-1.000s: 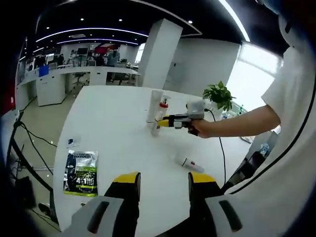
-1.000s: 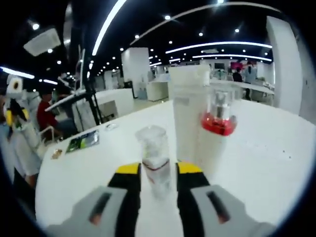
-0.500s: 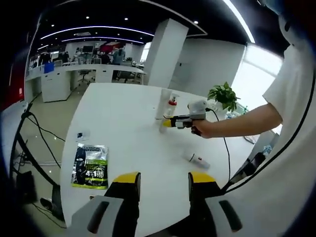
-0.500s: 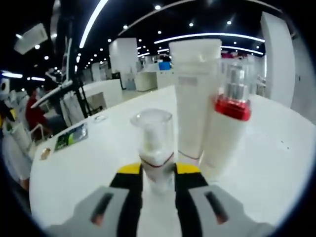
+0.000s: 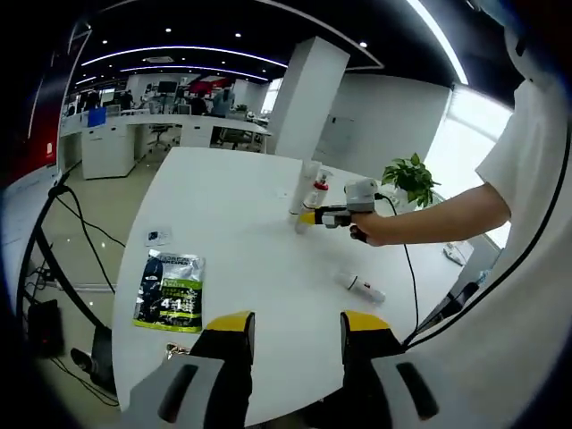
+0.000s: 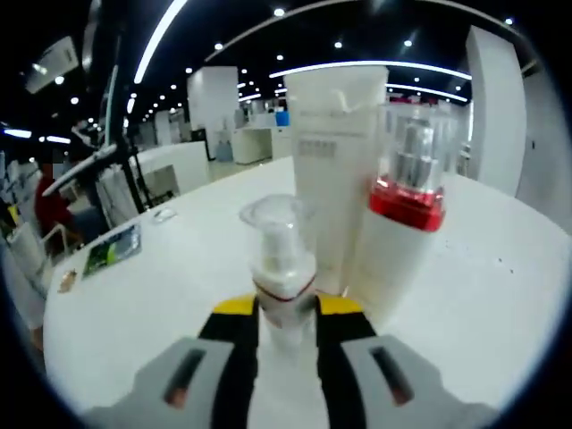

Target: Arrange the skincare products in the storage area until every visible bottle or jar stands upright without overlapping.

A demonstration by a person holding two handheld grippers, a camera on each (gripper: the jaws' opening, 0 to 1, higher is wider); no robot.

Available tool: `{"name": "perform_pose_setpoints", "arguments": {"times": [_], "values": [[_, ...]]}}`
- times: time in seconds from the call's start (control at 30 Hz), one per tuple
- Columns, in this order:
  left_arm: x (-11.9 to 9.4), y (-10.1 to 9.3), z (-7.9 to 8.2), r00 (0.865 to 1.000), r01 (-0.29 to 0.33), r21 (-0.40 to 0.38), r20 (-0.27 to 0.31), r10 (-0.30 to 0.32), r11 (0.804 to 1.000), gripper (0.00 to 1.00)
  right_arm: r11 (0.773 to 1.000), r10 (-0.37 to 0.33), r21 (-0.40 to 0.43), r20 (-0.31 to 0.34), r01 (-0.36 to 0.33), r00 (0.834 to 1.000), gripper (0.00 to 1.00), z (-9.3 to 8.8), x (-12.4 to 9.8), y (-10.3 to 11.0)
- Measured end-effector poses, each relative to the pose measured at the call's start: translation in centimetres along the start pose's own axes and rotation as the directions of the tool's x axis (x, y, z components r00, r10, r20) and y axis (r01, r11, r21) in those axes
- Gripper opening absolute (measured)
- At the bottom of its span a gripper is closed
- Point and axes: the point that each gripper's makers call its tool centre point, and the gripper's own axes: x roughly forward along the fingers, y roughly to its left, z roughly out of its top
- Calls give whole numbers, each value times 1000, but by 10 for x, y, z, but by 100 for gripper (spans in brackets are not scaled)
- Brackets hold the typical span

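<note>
My right gripper (image 6: 286, 313) is shut on a small clear-capped white pump bottle (image 6: 281, 268), held upright just in front of a tall white tube (image 6: 329, 170) and a white bottle with a red collar (image 6: 402, 223), both standing on the white table (image 6: 500, 304). In the left gripper view the right gripper (image 5: 315, 217) sits beside the same standing group (image 5: 311, 189) at the table's far side. A small white bottle with a red band (image 5: 360, 286) lies on its side nearer to me. My left gripper (image 5: 288, 332) is open above the table's near edge, nothing between its jaws.
A green and black sachet (image 5: 170, 290) lies flat at the table's (image 5: 223, 232) left side, with a small card (image 5: 158, 236) beyond it. A potted plant (image 5: 408, 178) stands past the far right edge. A person's arm (image 5: 438, 219) reaches across from the right. Cables hang off the table's left.
The left view has pulled back and shifted, so the table looks smaller. The right gripper has kept its hold on the pump bottle and drawn closer to the tube and red-collared bottle.
</note>
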Motion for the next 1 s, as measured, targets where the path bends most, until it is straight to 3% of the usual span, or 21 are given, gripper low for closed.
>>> {"name": "perform_pose_setpoints", "arguments": {"times": [0.37,1.0], "values": [[7,-2,0,1000,10,-4,8,-10,1000,38,998,-33,52,0,33,999,20,-6,-13,-7],[13,-3,-1,1000,6,-21,4,-6,1000,38,1000,-21,4,-19,21,1000,10,-5,-10,-12]]}}
